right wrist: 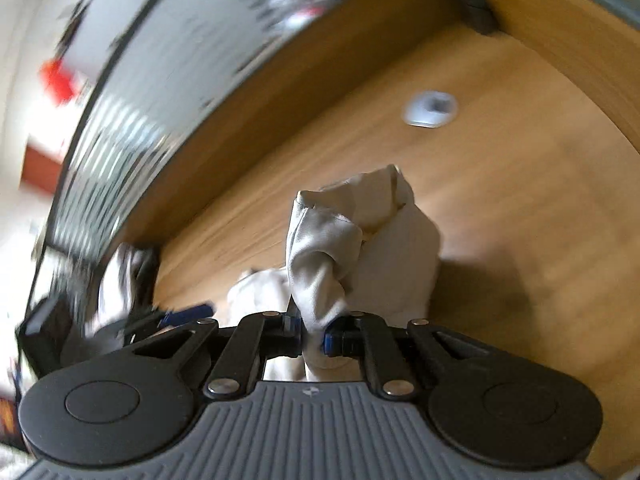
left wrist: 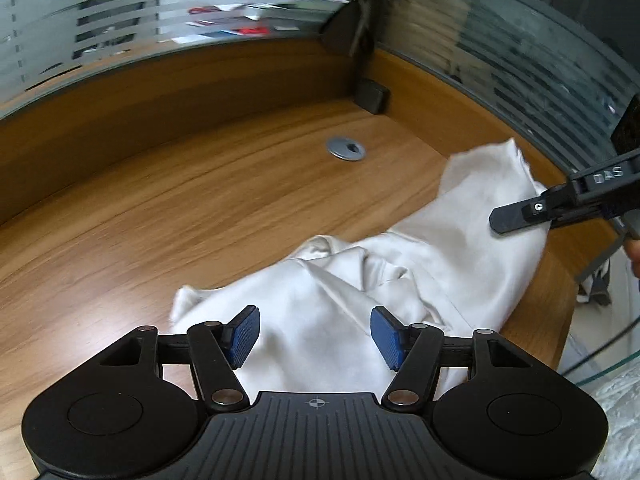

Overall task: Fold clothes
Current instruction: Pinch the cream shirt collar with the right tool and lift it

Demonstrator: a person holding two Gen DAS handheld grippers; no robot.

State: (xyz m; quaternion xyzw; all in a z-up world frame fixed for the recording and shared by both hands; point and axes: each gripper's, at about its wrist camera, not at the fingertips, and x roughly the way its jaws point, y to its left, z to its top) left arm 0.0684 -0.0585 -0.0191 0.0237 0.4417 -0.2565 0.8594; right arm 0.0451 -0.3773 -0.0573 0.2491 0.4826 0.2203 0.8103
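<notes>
A crumpled white garment lies on the wooden desk, stretching from the near middle to the right. My left gripper hovers open just above its near part, and the blue pads touch nothing. At the right, my right gripper pinches the garment's raised far end. In the right wrist view my right gripper is shut on a bunched fold of the white garment, which stands up from the jaws above the desk. A blurred blue pad of the left gripper shows at the left.
A grey cable grommet is set in the desk behind the garment. A small black block stands in the back corner. Frosted glass partitions wall the desk at the back and right. The desk's rounded edge runs near the garment's right side.
</notes>
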